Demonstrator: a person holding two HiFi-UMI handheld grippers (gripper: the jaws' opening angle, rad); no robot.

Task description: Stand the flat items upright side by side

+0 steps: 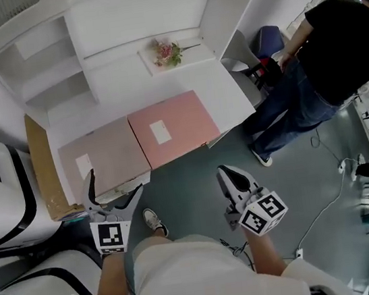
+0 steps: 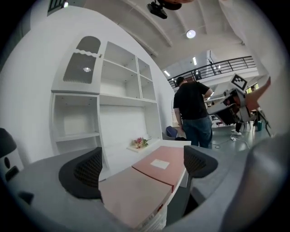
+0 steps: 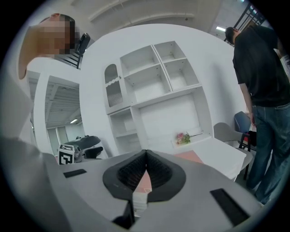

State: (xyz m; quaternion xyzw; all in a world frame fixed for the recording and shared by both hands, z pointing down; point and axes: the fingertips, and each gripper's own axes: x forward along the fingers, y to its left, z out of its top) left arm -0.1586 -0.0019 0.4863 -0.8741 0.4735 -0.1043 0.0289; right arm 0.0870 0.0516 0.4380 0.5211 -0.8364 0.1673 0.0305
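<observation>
**Pink folder (image 1: pixel 174 130) and taupe folder (image 1: pixel 104 160) lie flat**

Both touch on the white desk (image 1: pixel 224 90). Our left gripper (image 1: pixel 114 191) gapes at the taupe folder's near edge; our right gripper (image 1: pixel 230 178), clenched empty, hangs off the desk. We should pinch that edge squarely, then tip. Flowers (image 1: pixel 166 52) sit behind; a bystander (image 1: pixel 340 40) stands well right.

From the right tool (image 3: pixel 145 158), its pressed-together jaws blot out nearly all of the worktop (image 3: pixel 222 152). Only a corner of the pink flat item (image 3: pixel 190 155) shows past them. Seen from the head view, the left tool (image 1: pixel 115 180) covers the near edge of the beige flat item (image 1: pixel 104 155). The white labels (image 1: pixel 160 132) on both covers are too small to read. The bystander in black (image 1: pixel 340 40) runs off that view's right edge.
</observation>
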